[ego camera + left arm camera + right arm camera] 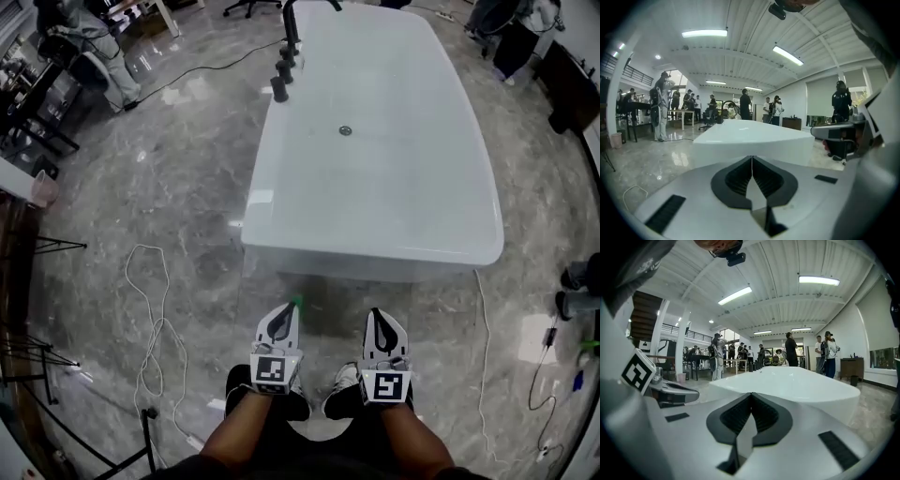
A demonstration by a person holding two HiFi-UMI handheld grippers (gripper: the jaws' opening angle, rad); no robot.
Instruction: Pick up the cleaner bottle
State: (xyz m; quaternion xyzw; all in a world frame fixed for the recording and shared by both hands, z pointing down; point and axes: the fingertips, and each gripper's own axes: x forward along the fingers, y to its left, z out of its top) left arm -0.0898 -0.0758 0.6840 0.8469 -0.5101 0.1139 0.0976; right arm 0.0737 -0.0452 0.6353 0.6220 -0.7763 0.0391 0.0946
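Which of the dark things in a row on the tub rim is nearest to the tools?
The dark thing lowest in the head view, at the row's near end; the others stand beyond it, toward the black faucet.

Green cleaner bottle (296, 302), mostly hidden

Before the tub (375, 141), a green thing (296, 302) is peeking past the left gripper (286, 311), mostly hidden. Dark items (281, 77) on the tub's rim are showing too small to tell.
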